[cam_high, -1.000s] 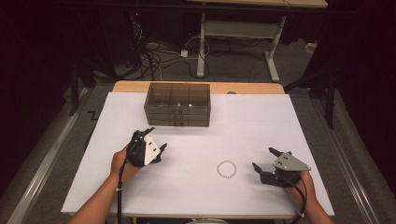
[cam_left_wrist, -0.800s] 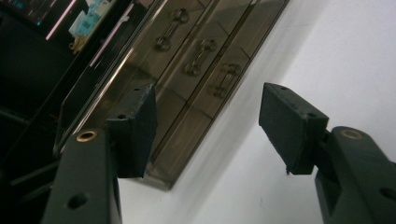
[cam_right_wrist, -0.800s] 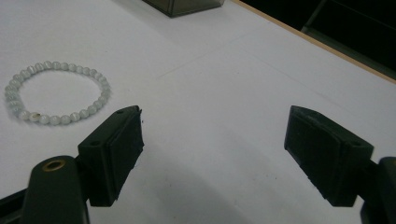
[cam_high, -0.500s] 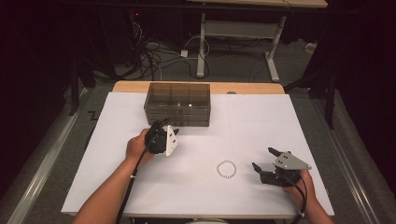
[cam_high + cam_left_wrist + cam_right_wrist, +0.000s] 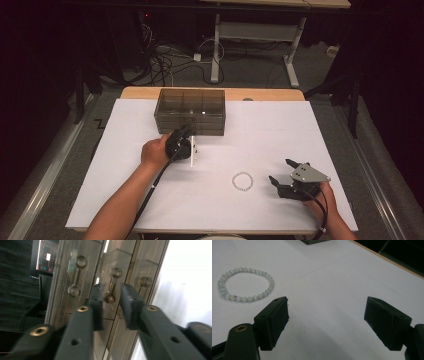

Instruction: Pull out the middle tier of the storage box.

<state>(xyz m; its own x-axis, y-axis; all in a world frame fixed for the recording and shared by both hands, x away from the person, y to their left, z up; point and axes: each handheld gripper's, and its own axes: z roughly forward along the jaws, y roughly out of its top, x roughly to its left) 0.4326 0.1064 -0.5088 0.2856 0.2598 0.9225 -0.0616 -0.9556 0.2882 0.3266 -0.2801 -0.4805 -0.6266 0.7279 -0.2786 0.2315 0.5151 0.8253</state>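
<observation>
**A:** What is at the left of the table?

**B:** The left hand [image 5: 154,153] holds the left gripper [image 5: 186,134] against the front of the smoked plastic drawer box [image 5: 190,106], which sits at the middle of the table's [image 5: 125,175] far edge. The gripper is rolled on its side. In the left gripper view its tips flank the middle drawer handle [image 5: 111,285]; the jaws have just been closing, a narrow gap remains, and the pads do not visibly press on the handle. Two more handles show on either side of it.

**B:** Toward the near edge, right of centre, lies a pale bead bracelet [image 5: 242,181], flat on the white surface and untouched.

**A:** And at the right?

**B:** The right gripper [image 5: 280,175] rests low near the near right corner, held in the right hand [image 5: 327,197], its jaws spread wide and empty, pointing toward the bracelet. In the right gripper view the bracelet [image 5: 245,287] lies beyond the left jaw, apart from it.
</observation>
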